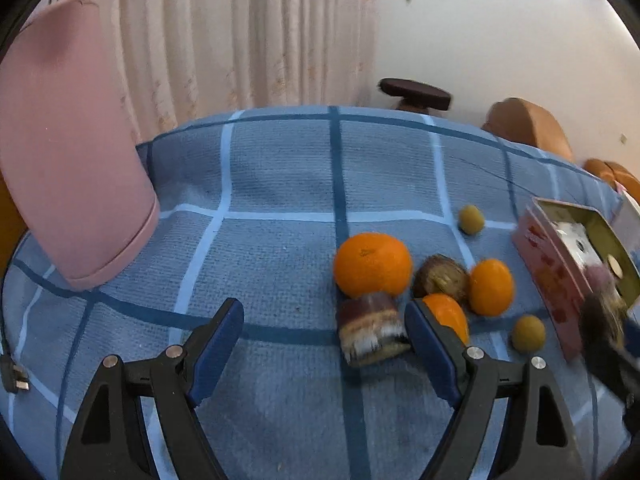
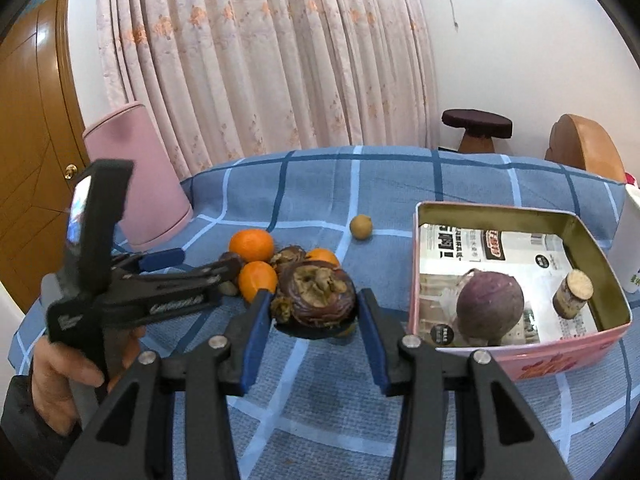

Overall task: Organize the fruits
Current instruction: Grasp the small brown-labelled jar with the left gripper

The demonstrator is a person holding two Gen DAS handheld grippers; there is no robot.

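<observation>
While the right gripper (image 2: 314, 312) is closed on a dark purple mangosteen (image 2: 316, 300), the fruit is held clear of the blue checked cloth (image 2: 320, 420), just left of the pink tin (image 2: 560, 364). A wrinkled skin and a dried brown calyx on top are shown. One purple fruit (image 2: 490, 306) and a short cut piece (image 2: 573, 294) are seen inside the tin. The left gripper (image 1: 324, 346) is spread wide and empty, beside a banded purple piece (image 1: 370, 328), oranges (image 1: 372, 264) and small yellow-green fruits (image 1: 471, 219).
</observation>
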